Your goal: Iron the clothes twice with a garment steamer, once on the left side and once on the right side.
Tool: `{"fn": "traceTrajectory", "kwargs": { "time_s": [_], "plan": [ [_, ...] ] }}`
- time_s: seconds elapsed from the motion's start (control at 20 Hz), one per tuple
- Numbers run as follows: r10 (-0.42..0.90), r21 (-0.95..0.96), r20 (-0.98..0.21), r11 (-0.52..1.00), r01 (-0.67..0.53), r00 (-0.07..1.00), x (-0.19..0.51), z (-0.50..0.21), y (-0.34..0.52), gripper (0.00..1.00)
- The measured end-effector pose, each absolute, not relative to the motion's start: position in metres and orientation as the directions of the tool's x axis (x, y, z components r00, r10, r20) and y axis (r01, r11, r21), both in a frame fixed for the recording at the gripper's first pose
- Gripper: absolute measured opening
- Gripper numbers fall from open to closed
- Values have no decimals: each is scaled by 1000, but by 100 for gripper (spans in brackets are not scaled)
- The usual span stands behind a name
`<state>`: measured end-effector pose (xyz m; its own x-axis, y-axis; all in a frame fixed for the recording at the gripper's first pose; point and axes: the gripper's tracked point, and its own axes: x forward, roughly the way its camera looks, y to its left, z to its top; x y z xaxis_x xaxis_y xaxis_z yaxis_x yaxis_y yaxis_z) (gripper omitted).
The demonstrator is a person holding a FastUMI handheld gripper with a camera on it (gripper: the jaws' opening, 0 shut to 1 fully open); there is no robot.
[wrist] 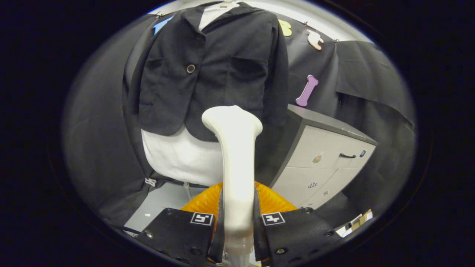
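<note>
A black jacket [211,70] hangs on a white mannequin torso [178,157] straight ahead. My gripper [237,222] is shut on the white garment steamer [235,163], whose handle runs up between both fingers. The steamer's flared head [232,120] points at the jacket's lower hem, slightly right of its middle, close to the cloth; contact cannot be told. A brown button [190,68] shows on the jacket's front. The steamer's lower end is hidden between the fingers.
A grey cabinet with drawers [326,159] stands right of the mannequin. An orange ribbed object [271,200] lies just beyond the fingers, below the steamer. Grey floor [163,200] shows under the mannequin.
</note>
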<state>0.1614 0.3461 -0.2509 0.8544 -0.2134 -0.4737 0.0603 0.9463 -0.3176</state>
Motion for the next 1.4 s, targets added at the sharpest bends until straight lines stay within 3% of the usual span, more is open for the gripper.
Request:
{"fn": "traceTrajectory", "kwargs": {
  "time_s": [0.75,1.05,1.4],
  "plan": [
    [2,-189,-122,982,-25,993,177,-60,466,34],
    [87,-154,94,985,-72,992,211,21,511,34],
    [202,-177,220,970,-164,954,256,65,579,34]
  ]
}}
